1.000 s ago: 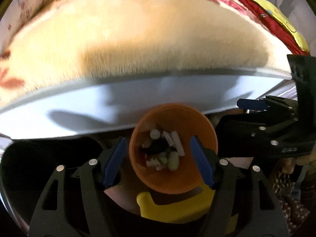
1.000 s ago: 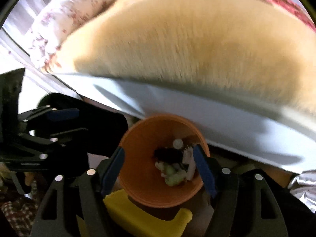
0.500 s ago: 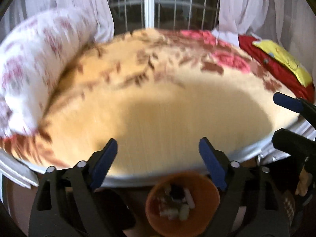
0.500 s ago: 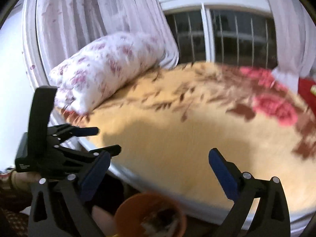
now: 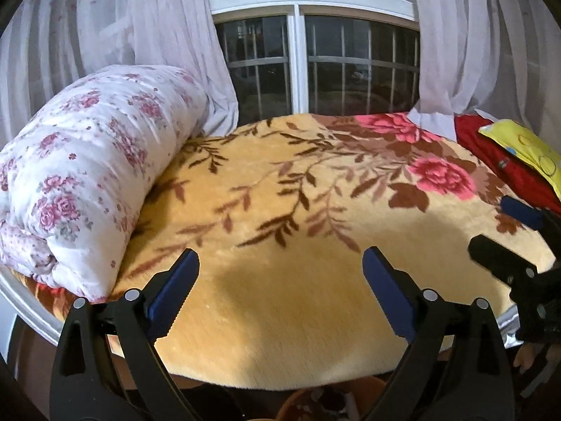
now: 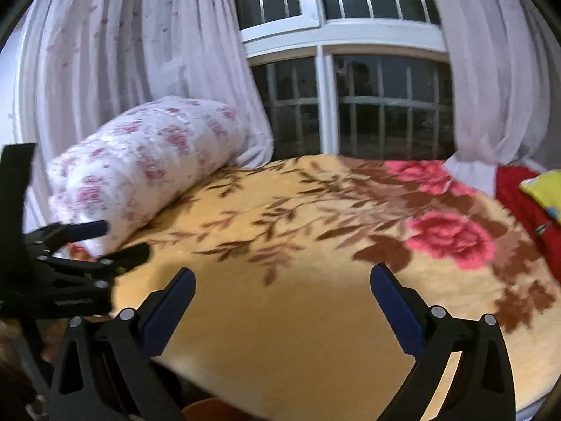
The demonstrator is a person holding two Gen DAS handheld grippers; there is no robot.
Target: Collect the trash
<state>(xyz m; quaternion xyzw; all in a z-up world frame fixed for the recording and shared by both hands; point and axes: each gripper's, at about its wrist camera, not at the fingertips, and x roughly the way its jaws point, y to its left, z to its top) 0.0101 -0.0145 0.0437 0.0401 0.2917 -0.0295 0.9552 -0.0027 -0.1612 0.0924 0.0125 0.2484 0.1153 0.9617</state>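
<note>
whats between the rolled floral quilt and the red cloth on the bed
Only bare blanket: the yellow floral blanket runs uninterrupted from the rolled floral quilt to the red cloth, with nothing lying on that stretch. Both wrist views show it.

Left tongs (image 5: 280,280) and right tongs (image 6: 282,293) are level, side by side, jaws spread wide, empty.

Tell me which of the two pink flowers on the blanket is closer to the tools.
The lower pink flower, ringed by dark brown leaves, lies nearer the tools. The other pink flower sits farther back, beside the white curtain.
</note>
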